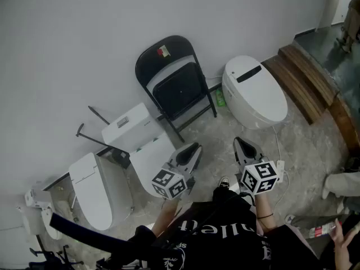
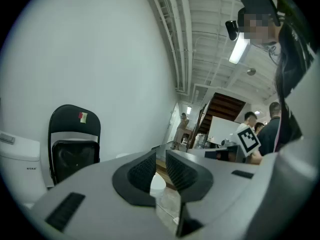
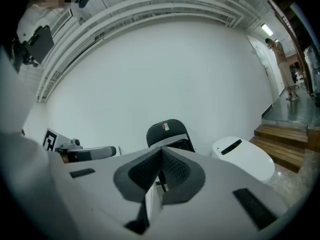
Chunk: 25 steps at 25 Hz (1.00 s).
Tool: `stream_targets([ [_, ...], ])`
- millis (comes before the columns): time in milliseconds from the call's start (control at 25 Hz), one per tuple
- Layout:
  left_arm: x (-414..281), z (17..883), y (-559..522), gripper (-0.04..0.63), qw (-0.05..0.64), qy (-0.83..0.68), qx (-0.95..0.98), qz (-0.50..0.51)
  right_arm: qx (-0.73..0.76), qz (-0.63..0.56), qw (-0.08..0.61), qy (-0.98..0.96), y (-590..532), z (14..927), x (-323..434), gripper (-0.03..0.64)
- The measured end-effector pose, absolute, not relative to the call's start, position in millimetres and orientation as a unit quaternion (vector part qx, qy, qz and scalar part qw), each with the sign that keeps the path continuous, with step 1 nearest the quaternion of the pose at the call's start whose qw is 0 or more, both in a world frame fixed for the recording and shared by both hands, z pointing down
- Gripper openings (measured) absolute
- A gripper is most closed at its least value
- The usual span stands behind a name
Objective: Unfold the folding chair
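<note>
Toilets take up most of the floor here. Far left in the head view there's a white toilet [image 1: 90,191] with its lid down, its base cut off by the dark strap and clothing at the bottom edge. Next to it is a boxy white tank [image 1: 127,129], and the bowl in front of it is partly hidden behind the left gripper's marker cube. Lids are shut, so I can't tell what's inside any of them.

The folding chair [image 1: 175,82] is just right of the tank, folded flat with the seat flipped up against the back, and it leans on the plain white wall. It has a thin black tube frame, a rounded black backrest and a small red and white sticker near the top. It's well apart from both grippers. In the left gripper view the chair [image 2: 74,145] loses its legs behind the gripper body, and in the right gripper view the chair [image 3: 168,132] shows only its top half.

The left gripper [image 1: 194,148] has its ribbed dark jaws a narrow slit apart with nothing between them, only floor showing through [image 2: 160,157]. The right gripper [image 1: 239,142] has its jaws pressed tight together, empty [image 3: 161,152].

Right of the chair there's a smooth egg-shaped toilet [image 1: 254,92] with a black slot on its lid. Further right are some wooden steps [image 1: 304,82], cut off by the frame edge. The floor [image 1: 306,145] looks like mottled grey stone. There's a hand [image 1: 343,238] at the bottom right corner, mostly out of frame.
</note>
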<state>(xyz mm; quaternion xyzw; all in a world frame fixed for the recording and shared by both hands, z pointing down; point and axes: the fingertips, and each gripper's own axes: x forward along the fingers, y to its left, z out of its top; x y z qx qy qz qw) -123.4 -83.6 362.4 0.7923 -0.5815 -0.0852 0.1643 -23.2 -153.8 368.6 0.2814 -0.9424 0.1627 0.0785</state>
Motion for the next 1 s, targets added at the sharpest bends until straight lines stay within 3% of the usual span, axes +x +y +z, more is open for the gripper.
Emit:
stream_targets([
  [320, -159.2, 371.0, -174.1, 0.049, 0.158, -0.623, 0.765, -0.036, 0.234, 0.2, 0.099, -0.946, -246.6, 397.0, -57.7, 0.008],
  [680, -313.1, 373.8, -244.2, 0.048, 0.143, -0.688, 0.71, -0.041, 0.218, 0.225, 0.121, -0.942, -319.5, 420.2, -147.5, 0.008],
  [1000, -454.2, 379.2, -336.5, 0.049, 0.146, -0.675, 0.723, 0.013, 0.216, 0.252, 0.131, -0.934, -392.2, 422.9, -266.6, 0.008],
])
